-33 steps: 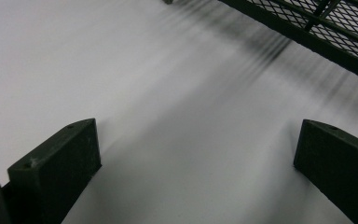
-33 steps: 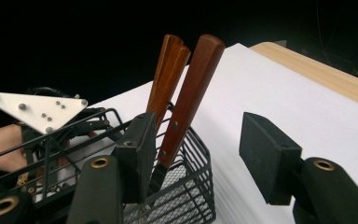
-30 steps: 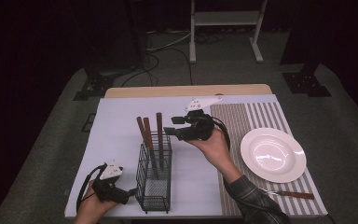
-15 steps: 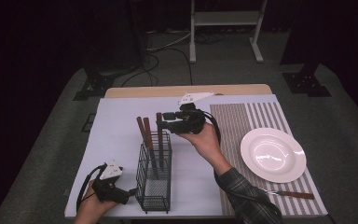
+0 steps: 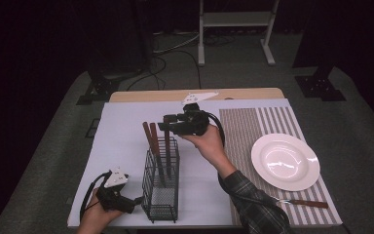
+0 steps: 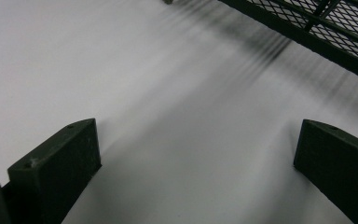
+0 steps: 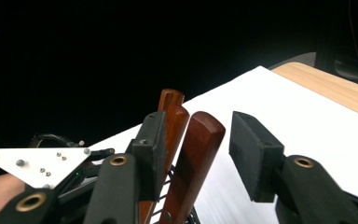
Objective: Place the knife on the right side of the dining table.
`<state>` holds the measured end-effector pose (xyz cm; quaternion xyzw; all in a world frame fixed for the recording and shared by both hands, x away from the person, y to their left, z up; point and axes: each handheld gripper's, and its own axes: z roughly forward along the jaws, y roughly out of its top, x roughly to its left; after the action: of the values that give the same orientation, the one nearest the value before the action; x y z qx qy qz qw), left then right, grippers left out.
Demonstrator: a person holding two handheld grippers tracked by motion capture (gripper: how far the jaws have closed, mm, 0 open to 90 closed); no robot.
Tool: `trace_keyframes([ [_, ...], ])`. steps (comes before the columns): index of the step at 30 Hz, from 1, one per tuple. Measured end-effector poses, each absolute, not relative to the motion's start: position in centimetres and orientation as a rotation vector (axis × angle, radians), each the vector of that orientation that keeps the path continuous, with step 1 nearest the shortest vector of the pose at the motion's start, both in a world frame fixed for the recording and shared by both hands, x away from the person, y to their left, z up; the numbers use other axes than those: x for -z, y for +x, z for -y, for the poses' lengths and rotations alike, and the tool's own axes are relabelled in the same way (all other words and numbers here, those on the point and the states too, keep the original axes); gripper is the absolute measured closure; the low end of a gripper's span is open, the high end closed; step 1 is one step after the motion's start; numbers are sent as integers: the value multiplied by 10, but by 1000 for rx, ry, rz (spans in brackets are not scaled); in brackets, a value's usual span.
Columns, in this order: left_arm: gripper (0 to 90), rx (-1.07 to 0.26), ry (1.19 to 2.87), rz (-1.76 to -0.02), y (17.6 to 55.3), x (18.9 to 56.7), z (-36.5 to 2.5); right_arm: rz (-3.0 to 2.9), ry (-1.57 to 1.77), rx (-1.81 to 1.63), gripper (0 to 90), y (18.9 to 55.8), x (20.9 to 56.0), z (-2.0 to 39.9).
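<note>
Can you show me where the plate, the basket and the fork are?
plate (image 5: 285,161), high view, middle of its bowl.
basket (image 5: 161,213), high view, near wire wall.
fork (image 5: 306,202), high view, its brown handle.

Glossy wooden handles (image 7: 193,158), black wire-mesh metal basket (image 5: 160,195), glossy white plate (image 5: 285,161).

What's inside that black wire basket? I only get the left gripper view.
Observer: Three wooden handles stand up out of the basket.
Operator: Where's the other gripper?
Observer: The right gripper is above the basket with one handle between its jaws. They have just been closing, and a gap shows on one side.
Operator: Anything else on the table?
Observer: A white plate sits on a striped mat.
</note>
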<state>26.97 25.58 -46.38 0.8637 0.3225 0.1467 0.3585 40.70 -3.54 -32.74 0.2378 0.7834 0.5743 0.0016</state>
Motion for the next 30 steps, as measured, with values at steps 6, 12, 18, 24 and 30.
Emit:
trace_keyframes([
  [6,0,-379,2228,-833,270,464,-256,-2458,742,-1830,608,406,330,37],
  [12,0,-379,2230,-831,270,464,-256,-2450,722,-1849,633,400,329,41],
  [18,0,-379,2228,-832,270,464,-256,-2433,698,-1875,661,391,327,47],
  [24,0,-379,2230,-831,270,464,-256,-2429,635,-1894,699,377,321,49],
  [30,0,-379,2231,-831,270,464,-256,-2430,567,-1906,742,365,317,48],
])
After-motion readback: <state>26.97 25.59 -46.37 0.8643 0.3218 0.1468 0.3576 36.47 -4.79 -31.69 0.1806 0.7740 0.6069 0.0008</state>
